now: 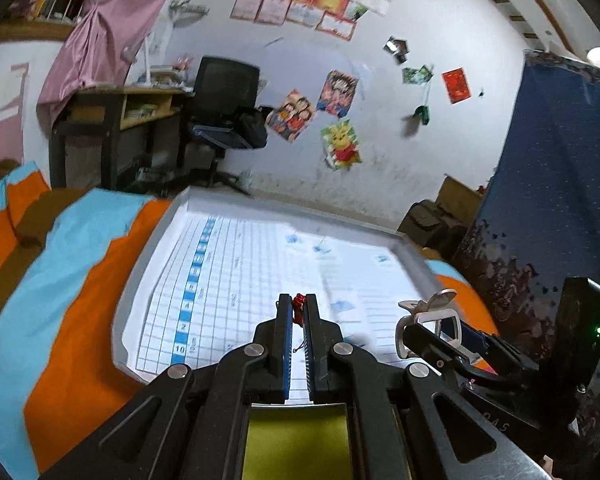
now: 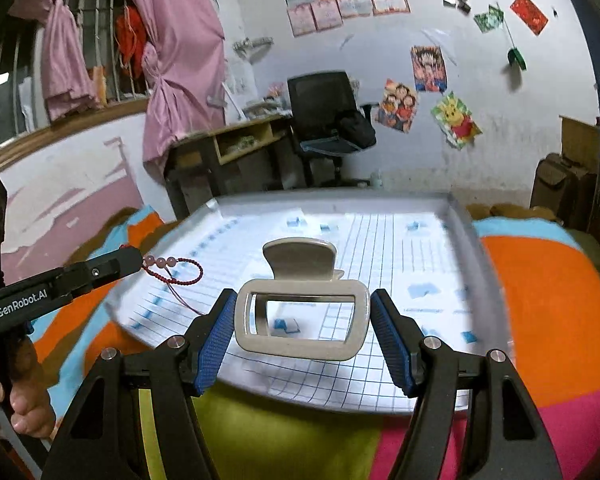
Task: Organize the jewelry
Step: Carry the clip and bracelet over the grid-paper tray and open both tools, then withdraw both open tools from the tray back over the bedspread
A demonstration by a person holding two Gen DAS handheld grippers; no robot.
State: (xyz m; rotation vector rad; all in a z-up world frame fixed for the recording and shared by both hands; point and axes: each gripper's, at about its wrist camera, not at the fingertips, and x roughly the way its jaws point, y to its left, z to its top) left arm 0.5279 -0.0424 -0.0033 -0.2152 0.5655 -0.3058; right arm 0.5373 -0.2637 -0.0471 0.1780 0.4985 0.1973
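The left gripper [image 1: 299, 307] is pinched on a limp red bead bracelet [image 2: 175, 271], light and floppy, best kept by its beaded end; the right gripper [image 2: 302, 316] clamps a rigid, smooth hair claw [image 2: 302, 312] across its frame sides, above the paper-lined tray [image 2: 462, 216]. The right wrist view shows the bracelet's loop dangling ahead of the left fingertips, while the left view shows only a red speck between them.

My red beaded bracelet [image 2: 176, 272], with three pale pink beads, dangles above the white tray's [image 2: 466, 216] left edge. My grey rectangular hair claw clip [image 2: 300, 320] hovers over the tray's near middle.
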